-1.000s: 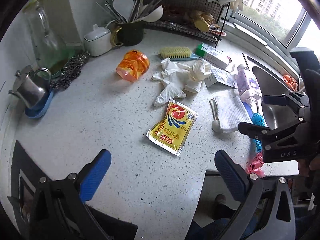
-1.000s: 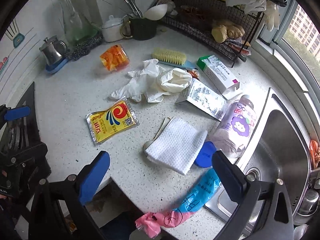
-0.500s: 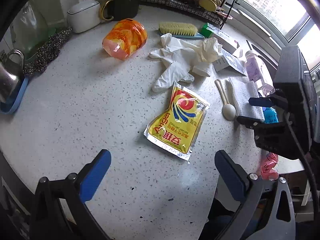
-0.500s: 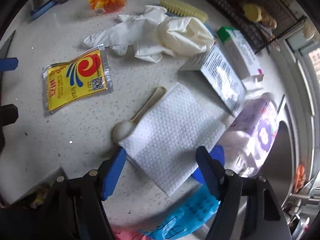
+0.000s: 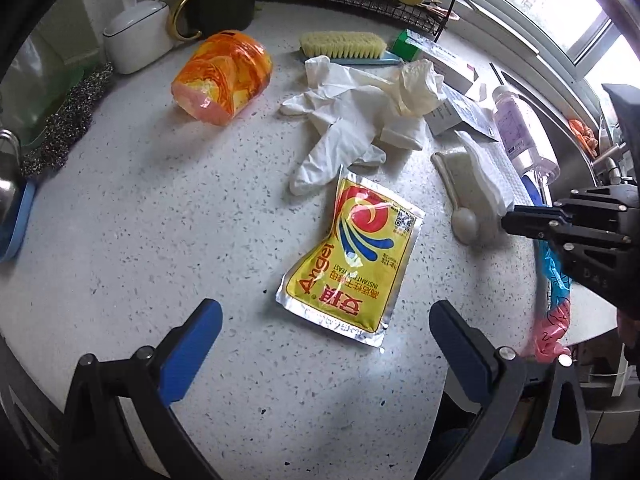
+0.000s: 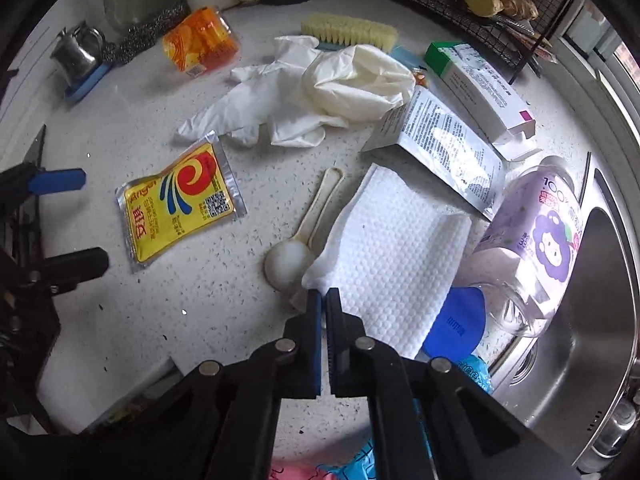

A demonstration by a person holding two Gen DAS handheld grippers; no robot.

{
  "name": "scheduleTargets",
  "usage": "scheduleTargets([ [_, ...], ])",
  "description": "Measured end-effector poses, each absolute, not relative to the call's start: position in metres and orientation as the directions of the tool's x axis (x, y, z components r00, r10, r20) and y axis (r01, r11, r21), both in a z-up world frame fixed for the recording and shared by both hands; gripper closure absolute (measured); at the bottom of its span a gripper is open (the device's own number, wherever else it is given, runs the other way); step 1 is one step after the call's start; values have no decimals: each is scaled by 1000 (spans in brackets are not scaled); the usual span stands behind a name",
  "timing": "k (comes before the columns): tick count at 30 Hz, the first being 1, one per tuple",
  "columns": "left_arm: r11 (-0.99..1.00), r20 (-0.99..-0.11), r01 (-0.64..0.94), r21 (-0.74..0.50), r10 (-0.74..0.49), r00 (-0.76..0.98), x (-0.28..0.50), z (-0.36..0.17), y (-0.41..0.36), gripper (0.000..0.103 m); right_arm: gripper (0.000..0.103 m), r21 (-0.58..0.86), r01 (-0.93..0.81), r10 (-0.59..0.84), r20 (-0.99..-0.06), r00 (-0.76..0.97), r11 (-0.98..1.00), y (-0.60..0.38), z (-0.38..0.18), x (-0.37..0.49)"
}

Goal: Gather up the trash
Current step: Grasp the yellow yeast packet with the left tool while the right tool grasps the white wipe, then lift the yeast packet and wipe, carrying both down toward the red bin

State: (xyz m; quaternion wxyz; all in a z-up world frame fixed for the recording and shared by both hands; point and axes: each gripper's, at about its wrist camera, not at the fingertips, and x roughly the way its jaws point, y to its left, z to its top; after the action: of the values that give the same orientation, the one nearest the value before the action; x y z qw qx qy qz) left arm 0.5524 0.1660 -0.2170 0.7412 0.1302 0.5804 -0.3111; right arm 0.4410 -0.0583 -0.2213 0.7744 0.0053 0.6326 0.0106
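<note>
Blue-padded tongs of my left gripper [image 5: 326,340] stand wide apart in the left wrist view, hanging over the speckled counter [image 5: 140,208] with nothing between them. The yellow yeast sachet [image 5: 354,256] lies flat just ahead of the gap, between the two pads' lines, so I judge this tool is being lined up to straddle it. White gloves [image 5: 344,124] sit just beyond the sachet, touching its far corner. At the right edge, the right gripper [image 5: 508,220] points at the white paper towel [image 5: 486,176]. In the right wrist view, the right gripper's tongs [image 6: 324,300] have just been closing and now stand together, pinching the near corner of the towel [image 6: 392,248], which still lies flat on the counter; I judge a corner grip was chosen because the sheet is too thin to take otherwise. A plastic spoon [image 6: 304,232] lies partly tucked under the towel's left edge, so lifting may disturb it. An emptied bottle [image 6: 532,240] lies on its side beside the sink [image 6: 592,320].
</note>
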Motion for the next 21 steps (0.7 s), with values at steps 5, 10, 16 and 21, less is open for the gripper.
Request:
scheduleTargets([
  [5,748,-951,650,-133,-281,128,560,-228,150,0,101,66,47,53,-972,229,997,-65,-207,435],
  [10,717,-960,689,-109,-255,113,563,-236,131,15,101,91,85,69,-970,233,992,-66,-204,423],
  [16,687,-965,726,-24,-205,162,564,-239,115,32,101,118,109,88,-964,250,987,-62,-201,410],
  [21,685,-964,727,-36,-215,155,559,-237,112,45,101,131,113,98,-961,259,985,-56,-202,409],
])
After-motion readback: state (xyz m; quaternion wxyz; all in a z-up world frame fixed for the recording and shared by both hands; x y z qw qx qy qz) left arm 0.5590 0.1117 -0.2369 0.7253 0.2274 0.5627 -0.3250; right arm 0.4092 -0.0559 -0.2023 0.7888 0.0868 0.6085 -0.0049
